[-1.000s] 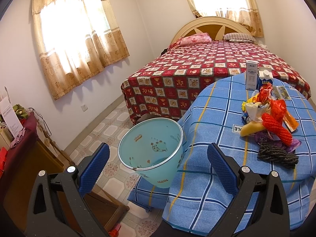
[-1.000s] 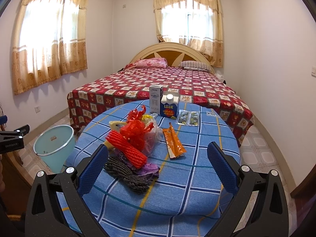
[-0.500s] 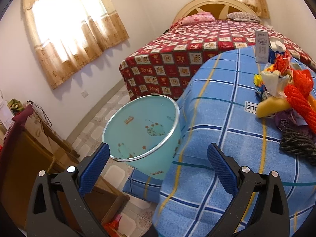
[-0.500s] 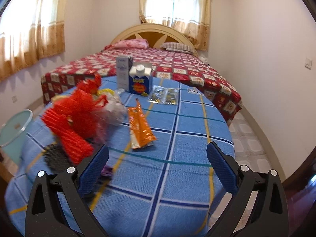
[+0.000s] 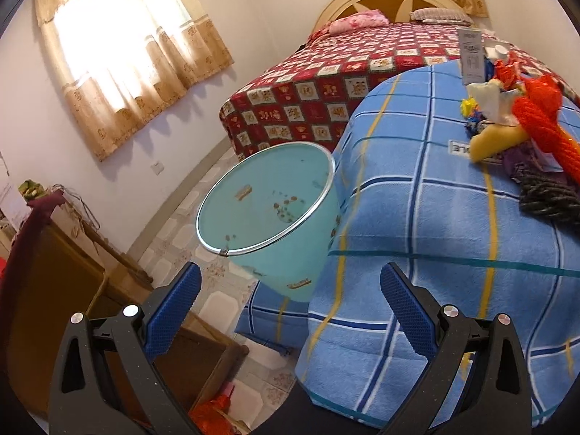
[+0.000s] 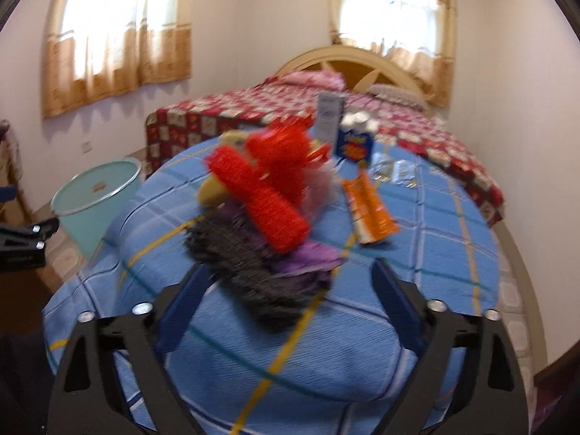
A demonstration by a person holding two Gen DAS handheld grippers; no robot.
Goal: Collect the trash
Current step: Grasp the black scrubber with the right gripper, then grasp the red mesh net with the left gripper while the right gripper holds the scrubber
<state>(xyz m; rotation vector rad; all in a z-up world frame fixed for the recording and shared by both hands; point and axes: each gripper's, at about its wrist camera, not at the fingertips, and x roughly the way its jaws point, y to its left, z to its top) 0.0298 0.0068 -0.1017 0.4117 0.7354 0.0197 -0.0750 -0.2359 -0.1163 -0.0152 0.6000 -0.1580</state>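
Blue checked cloth with yellow and white lines covers the round bench (image 6: pixel 427 253) and hangs over its rim. Behind it stands a bed (image 5: pixel 344 72) under a red patterned spread, with a cream headboard; white walls, two windows with tan curtains, tiled floor.

Trash sits in a loose heap on the bench top: a red foam net sleeve (image 6: pixel 261 199), a dark grey net (image 6: pixel 246 268) at the near edge of the heap, purple scraps under them, a yellow piece at the left. An orange wrapper (image 6: pixel 369 210) lies flat just right of the heap. Farther back stand a white carton (image 6: pixel 328 117) and a blue carton (image 6: pixel 353 146), with clear packets beside them. The right view is motion-blurred.

A pale turquoise bin (image 5: pixel 268 210) stands on the floor, touching the hanging cloth at the bench's left side; mouth open, tilted in view, a few specks inside. A brown wooden cabinet stands near it by the wall.

Left hand-held gripper (image 5: pixel 290 308): jaws wide, nothing between them, aimed at the bin and the cloth edge.

Right hand-held gripper (image 6: pixel 290 301): jaws closing, still well apart; the dark grey net lies between the tips, pads not seen pressing it.
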